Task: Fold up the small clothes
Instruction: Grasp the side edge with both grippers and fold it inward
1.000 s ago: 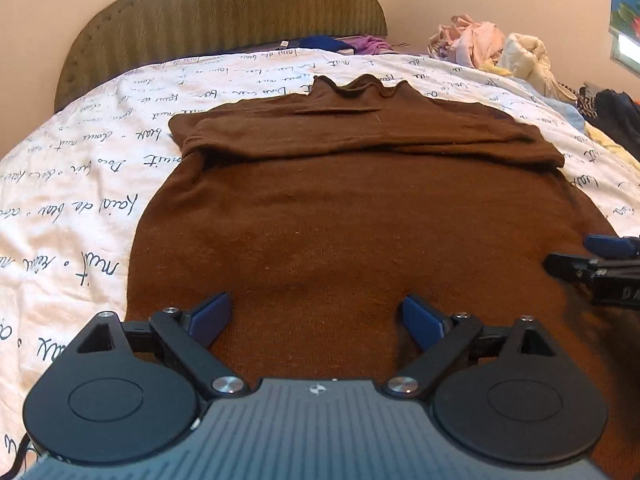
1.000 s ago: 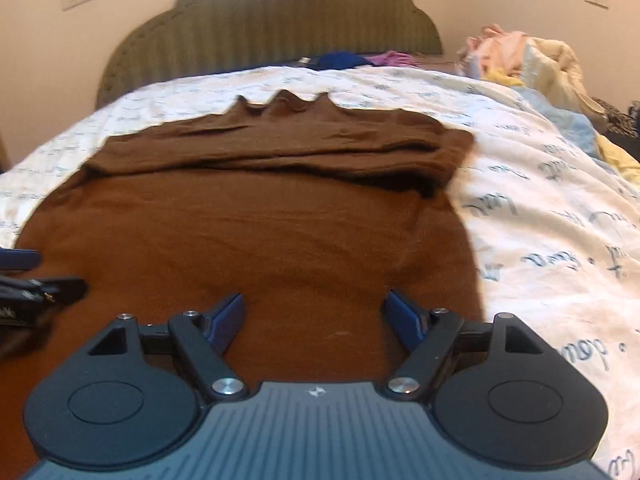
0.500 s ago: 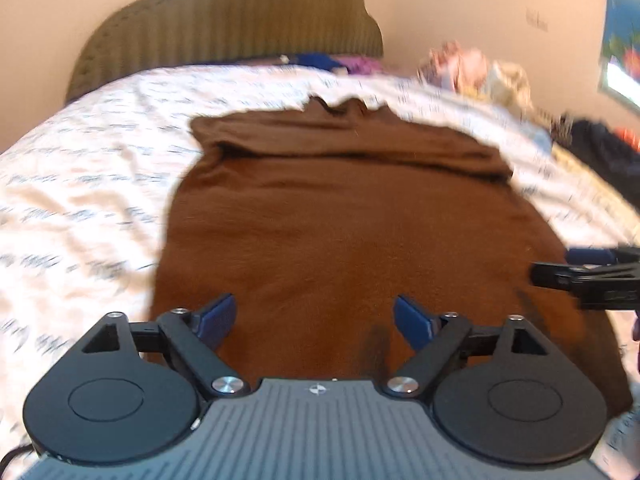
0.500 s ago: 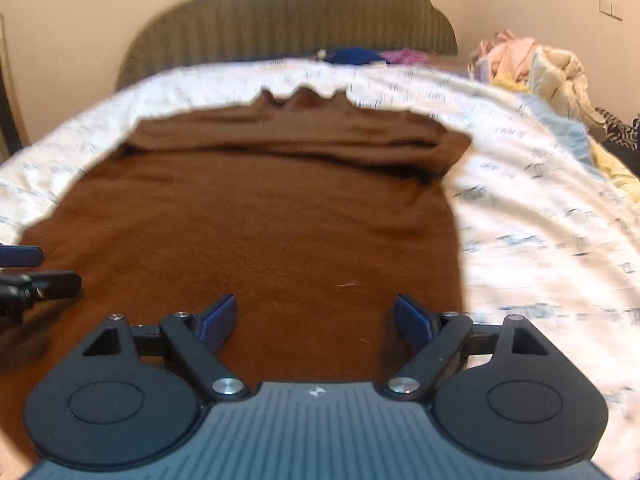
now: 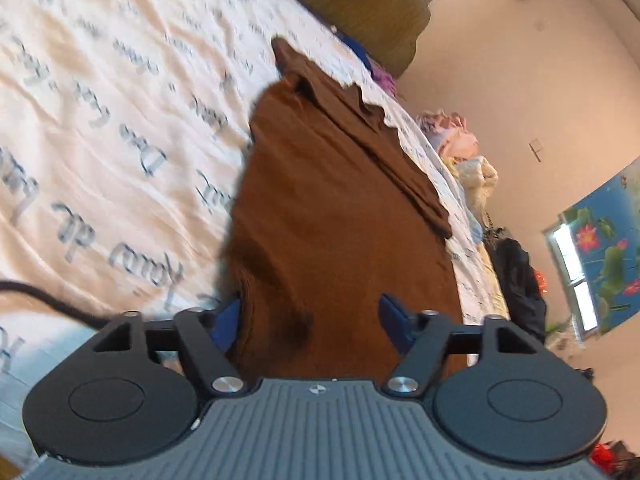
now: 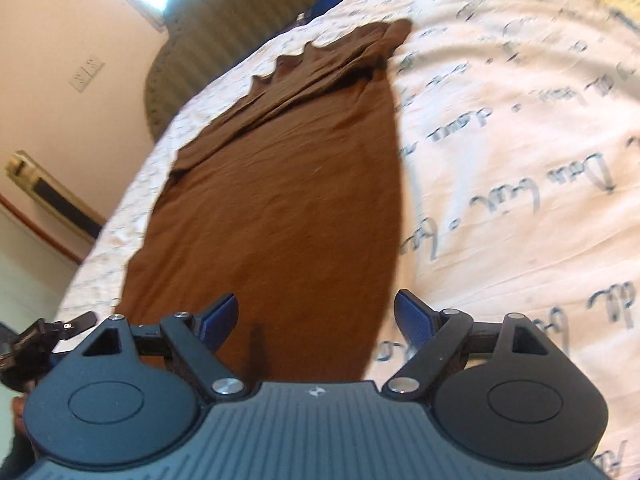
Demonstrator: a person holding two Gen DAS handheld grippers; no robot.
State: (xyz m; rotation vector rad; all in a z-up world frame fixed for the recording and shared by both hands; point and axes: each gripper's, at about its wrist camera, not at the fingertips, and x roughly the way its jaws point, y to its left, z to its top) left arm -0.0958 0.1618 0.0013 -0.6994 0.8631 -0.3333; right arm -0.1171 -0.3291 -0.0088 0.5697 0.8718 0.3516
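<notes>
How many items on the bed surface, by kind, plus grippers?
Brown sweater: 1
Printed bedsheet: 1
Heap of mixed clothes at the far edge: 1
Grippers, left gripper, right gripper: 2
Total: 5

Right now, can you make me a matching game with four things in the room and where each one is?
Things:
1. brown knitted sweater
2. white bedsheet with grey handwriting
3. olive-green padded headboard
4. pile of pale crumpled clothes

Places:
A. standing at the far end of the bed
B. heaped at the bed's far edge near the wall
C. spread flat on the sheet, sleeves folded across the top
D. covering the mattress under everything

Pairs: 1-C, 2-D, 3-A, 4-B
</notes>
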